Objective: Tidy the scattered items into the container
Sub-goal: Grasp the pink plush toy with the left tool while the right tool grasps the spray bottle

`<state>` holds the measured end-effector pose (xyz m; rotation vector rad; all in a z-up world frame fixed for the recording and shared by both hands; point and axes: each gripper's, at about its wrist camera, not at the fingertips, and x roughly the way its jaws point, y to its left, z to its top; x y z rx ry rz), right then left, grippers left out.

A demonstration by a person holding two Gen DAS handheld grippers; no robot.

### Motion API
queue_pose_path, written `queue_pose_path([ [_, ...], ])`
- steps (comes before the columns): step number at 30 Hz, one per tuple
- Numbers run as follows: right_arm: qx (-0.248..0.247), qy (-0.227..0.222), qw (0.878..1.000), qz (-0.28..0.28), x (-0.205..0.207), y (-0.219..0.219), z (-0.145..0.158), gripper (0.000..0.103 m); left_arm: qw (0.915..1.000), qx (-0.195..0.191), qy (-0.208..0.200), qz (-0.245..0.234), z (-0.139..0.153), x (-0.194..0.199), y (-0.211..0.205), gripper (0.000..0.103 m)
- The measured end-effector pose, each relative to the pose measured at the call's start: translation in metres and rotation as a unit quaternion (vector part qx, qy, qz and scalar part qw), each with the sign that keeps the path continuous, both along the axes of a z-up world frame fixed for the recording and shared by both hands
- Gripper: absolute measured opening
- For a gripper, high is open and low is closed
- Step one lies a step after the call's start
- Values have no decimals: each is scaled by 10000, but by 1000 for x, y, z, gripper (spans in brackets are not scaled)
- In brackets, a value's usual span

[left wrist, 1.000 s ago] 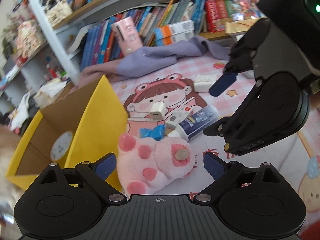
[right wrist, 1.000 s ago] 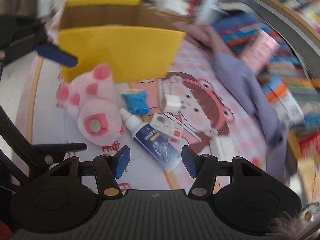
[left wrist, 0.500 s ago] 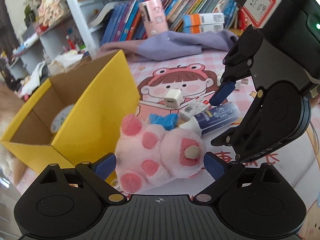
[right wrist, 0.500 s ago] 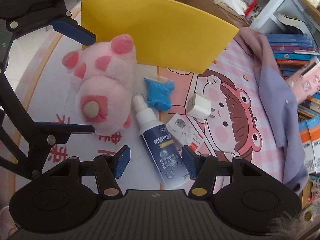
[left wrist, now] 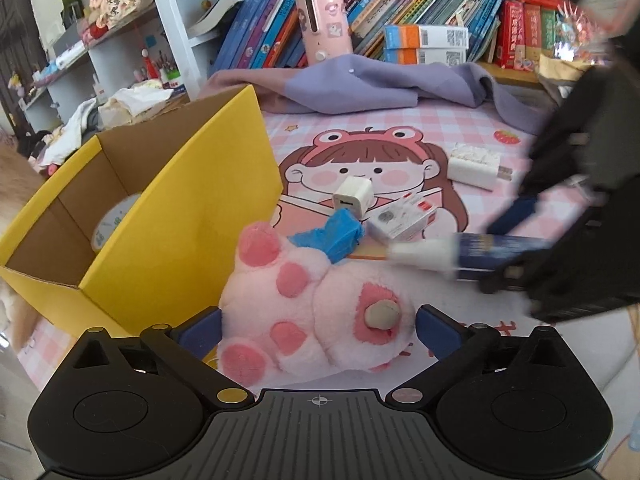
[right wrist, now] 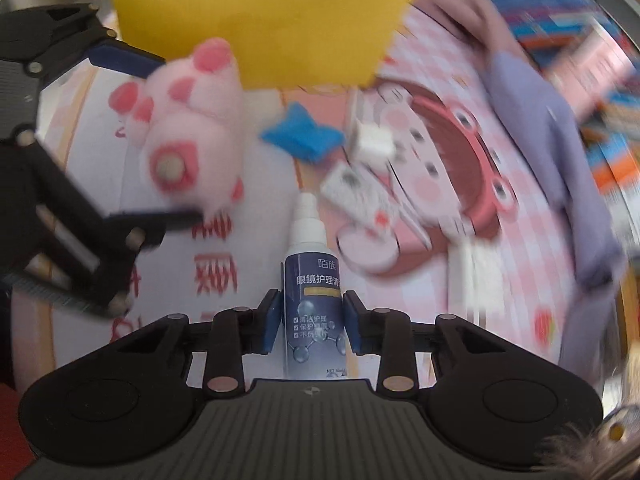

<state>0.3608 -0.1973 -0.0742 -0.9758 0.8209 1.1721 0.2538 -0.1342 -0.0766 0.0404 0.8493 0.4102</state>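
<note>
A pink plush toy (left wrist: 316,316) lies on the mat beside the yellow cardboard box (left wrist: 192,216). My left gripper (left wrist: 318,326) is open with its fingers on either side of the plush. My right gripper (right wrist: 311,322) is shut on a dark blue spray bottle (right wrist: 312,308) with a white nozzle; it also shows, blurred, in the left wrist view (left wrist: 472,254). A blue wrapper (left wrist: 336,236), a white charger cube (left wrist: 354,198), a small white packet (left wrist: 404,220) and a second white charger (left wrist: 474,166) lie on the mat.
A purple cloth (left wrist: 384,84) lies at the back of the mat. Behind it stands a shelf of books (left wrist: 400,20) with a pink canister (left wrist: 324,26). The box has a round sticker inside (left wrist: 114,220).
My right gripper has closed on the spray bottle and is moving with it. My left gripper has moved in so that the plush sits between its fingers.
</note>
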Motion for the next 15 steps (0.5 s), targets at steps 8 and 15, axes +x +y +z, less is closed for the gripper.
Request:
queue_pose_path([
  [8,203,466,9898,-1328,-26,-40,7,31,9998,90,21,186,-8,10,4,103],
  [15,594,695,9699,-2255,-50,-55,8,31,9995,-240,26,217,-13,7,15,102],
])
